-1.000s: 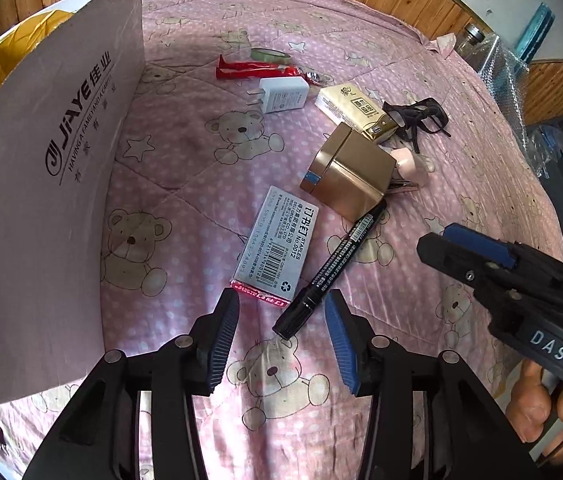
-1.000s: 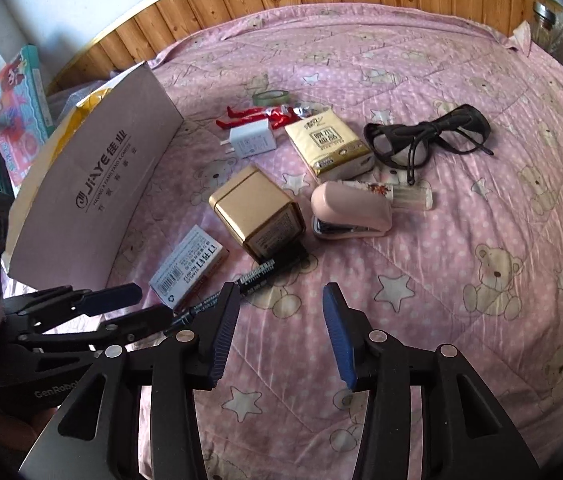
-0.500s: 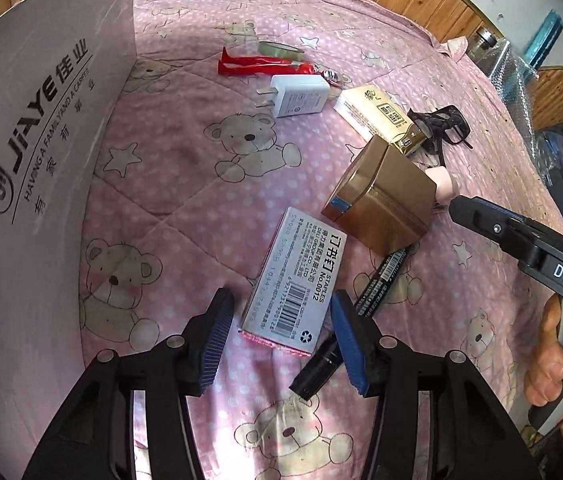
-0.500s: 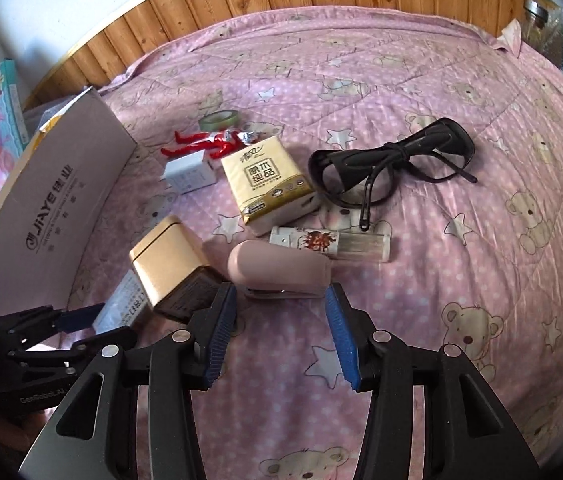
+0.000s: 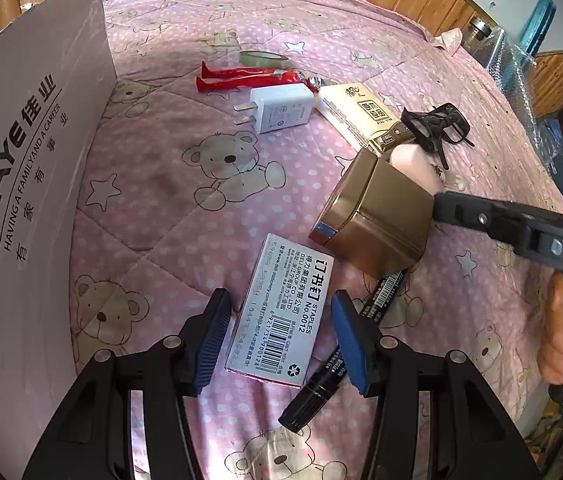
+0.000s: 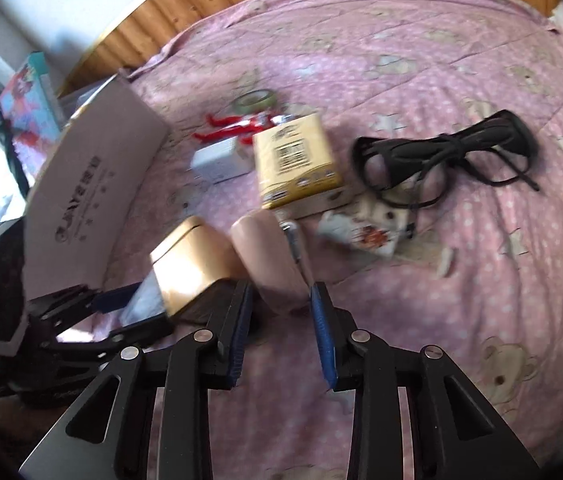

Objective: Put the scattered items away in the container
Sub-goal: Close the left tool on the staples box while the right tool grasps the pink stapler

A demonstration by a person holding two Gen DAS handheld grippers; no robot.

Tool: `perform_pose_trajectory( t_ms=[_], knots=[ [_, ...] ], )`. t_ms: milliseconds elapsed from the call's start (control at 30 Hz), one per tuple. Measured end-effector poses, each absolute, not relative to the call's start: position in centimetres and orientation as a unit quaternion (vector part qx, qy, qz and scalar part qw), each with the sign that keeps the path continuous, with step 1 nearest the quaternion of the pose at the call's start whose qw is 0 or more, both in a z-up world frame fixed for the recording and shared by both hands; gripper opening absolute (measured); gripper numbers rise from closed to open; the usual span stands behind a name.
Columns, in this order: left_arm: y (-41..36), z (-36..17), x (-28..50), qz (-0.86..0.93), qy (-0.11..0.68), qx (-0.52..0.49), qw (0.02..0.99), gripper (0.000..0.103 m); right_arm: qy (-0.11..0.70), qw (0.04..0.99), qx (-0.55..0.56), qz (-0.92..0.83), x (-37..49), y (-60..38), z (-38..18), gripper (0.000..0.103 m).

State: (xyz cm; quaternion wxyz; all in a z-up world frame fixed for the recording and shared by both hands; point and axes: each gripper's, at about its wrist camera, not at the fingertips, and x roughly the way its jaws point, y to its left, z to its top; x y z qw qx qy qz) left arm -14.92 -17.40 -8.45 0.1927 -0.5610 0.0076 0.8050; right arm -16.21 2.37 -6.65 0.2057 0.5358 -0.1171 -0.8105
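Observation:
My left gripper (image 5: pixel 281 340) is open and low over the bed, its fingers on either side of the white staples box (image 5: pixel 285 312). A black marker (image 5: pixel 321 380) lies just right of that box, partly under the right finger. My right gripper (image 6: pixel 279 312) is open, though narrower than before, and the near end of the pink stapler (image 6: pixel 269 256) lies between its fingertips. A gold tin (image 5: pixel 377 220) sits between the two grippers. The cardboard box (image 5: pixel 21 180) stands on the left.
On the pink bear quilt (image 5: pixel 169 200) lie a white charger (image 5: pixel 281 110), a red toy figure (image 5: pixel 241 76), a tape roll (image 5: pixel 263 58), a yellow tissue pack (image 6: pixel 293 160), black glasses (image 6: pixel 441 156) and a small printed bottle (image 6: pixel 365 232). A wooden wall runs behind.
My left gripper moved from the marker to straddle the staples box. My right gripper advanced to the pink stapler and its fingers narrowed around the stapler's end.

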Motion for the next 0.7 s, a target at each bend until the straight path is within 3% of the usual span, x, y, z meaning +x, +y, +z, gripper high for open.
perform_pose_trajectory(
  t_ms=[100, 200, 267, 300, 333, 367, 400, 600, 700],
  knots=[
    [-17.5, -8.5, -15.0, 0.805, 0.002, -0.561, 0.192, 0.052, -0.075, 0.202, 0.530, -0.820, -14.9, 0.5, -6.0, 0.032],
    [-17.3, -8.6, -15.0, 0.809, 0.003, -0.557, 0.188, 0.052, -0.029, 0.161, 0.506, -0.847, -15.0, -0.1, -6.3, 0.046],
    [-17.2, -8.6, -14.9, 0.812, 0.013, -0.553, 0.188, 0.052, -0.018, 0.146, 0.494, -0.857, -15.6, 0.1, -6.8, 0.047],
    [-17.1, -8.6, -14.8, 0.813, 0.016, -0.552, 0.187, 0.052, -0.027, 0.148, 0.491, -0.858, -15.9, 0.4, -7.1, 0.047],
    [-17.1, -8.7, -14.9, 0.814, 0.020, -0.551, 0.185, 0.052, -0.041, 0.154, 0.495, -0.854, -16.2, 0.7, -7.6, 0.041],
    [-17.3, -8.7, -14.9, 0.814, 0.022, -0.551, 0.182, 0.052, -0.062, 0.161, 0.505, -0.846, -16.5, 1.1, -7.9, 0.028],
    [-17.4, -8.6, -14.9, 0.813, 0.024, -0.554, 0.180, 0.051, -0.081, 0.149, 0.512, -0.842, -16.4, 1.6, -8.1, 0.024],
    [-18.8, -8.4, -14.6, 0.807, -0.007, -0.565, 0.172, 0.050, -0.137, 0.119, 0.535, -0.825, -14.2, 2.1, -7.8, 0.025],
    [-18.0, -8.5, -14.4, 0.809, 0.000, -0.558, 0.183, 0.063, -0.113, 0.109, 0.516, -0.842, -14.1, 1.4, -8.0, 0.034]
  ],
)
